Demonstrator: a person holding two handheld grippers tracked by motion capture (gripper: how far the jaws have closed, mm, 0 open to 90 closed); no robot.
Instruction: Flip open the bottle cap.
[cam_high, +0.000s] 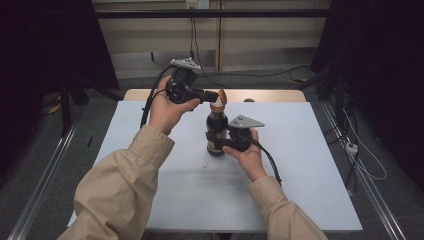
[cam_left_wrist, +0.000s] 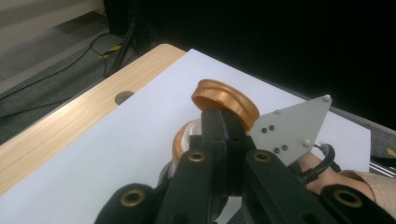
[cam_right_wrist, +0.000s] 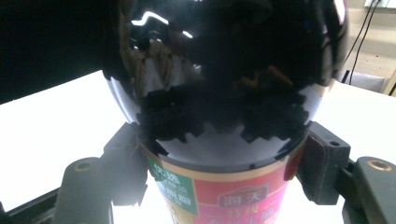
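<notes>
Bottle: dark glass sauce bottle (cam_high: 216, 131) stands upright mid-bench, right gripper (cam_high: 220, 140) jaws squeezing its body.
Cap: orange flip cap (cam_high: 220, 98) tipped open on top, left gripper (cam_high: 214, 95) jaws pinching it from the left.

A dark bottle (cam_high: 216, 131) stands upright on the white table top, near the middle and a little toward the far edge. Its body is glossy and almost black, rounded at the shoulder, where it throws back bright glints. Lower down a label (cam_right_wrist: 224, 198) wraps it, red in the middle with a green patch to one side, a thin gold band along its top edge and pale printed characters. At the neck sits an orange collar with a white inner part (cam_left_wrist: 189, 135). The orange flip cap (cam_left_wrist: 226, 100), round with a ridged rim, is swung open and stands tilted up above the neck.
</notes>
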